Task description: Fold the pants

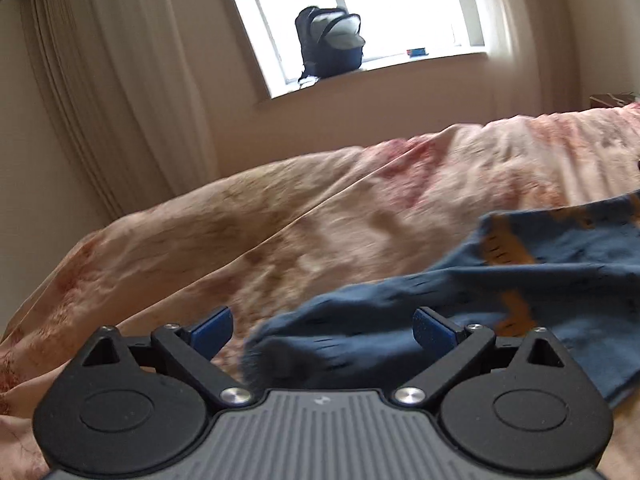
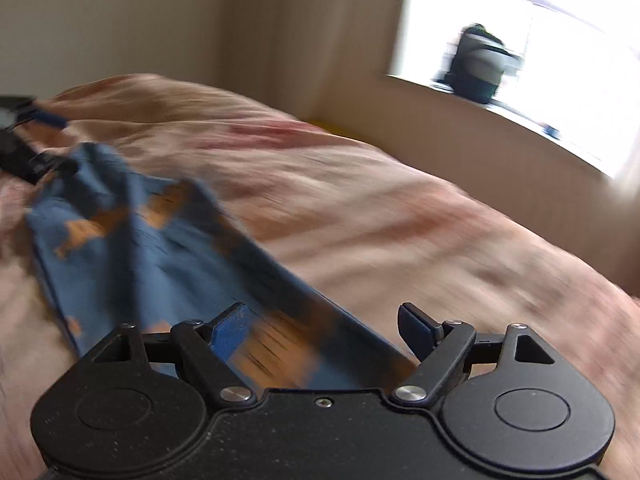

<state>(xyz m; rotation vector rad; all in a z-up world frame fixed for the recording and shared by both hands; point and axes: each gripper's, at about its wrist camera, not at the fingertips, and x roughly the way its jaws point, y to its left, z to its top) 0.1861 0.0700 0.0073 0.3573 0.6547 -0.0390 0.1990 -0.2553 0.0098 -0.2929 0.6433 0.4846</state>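
Observation:
Blue pants with orange patches (image 1: pixel 540 276) lie rumpled on a pink floral bedspread (image 1: pixel 280 220). My left gripper (image 1: pixel 322 330) is open, low over the bed, with one end of the pants between and below its fingers. My right gripper (image 2: pixel 326 328) is open too, with the other end of the pants (image 2: pixel 160 240) running under and between its fingers. The left gripper (image 2: pixel 32 148) shows at the far left of the right wrist view, at the pants' far end. Both views are blurred.
A dark backpack (image 1: pixel 330 42) stands on the windowsill (image 1: pixel 380 68) beyond the bed. Cream curtains (image 1: pixel 112 80) hang at the left of the window. The bedspread (image 2: pixel 400 208) stretches wide on all sides of the pants.

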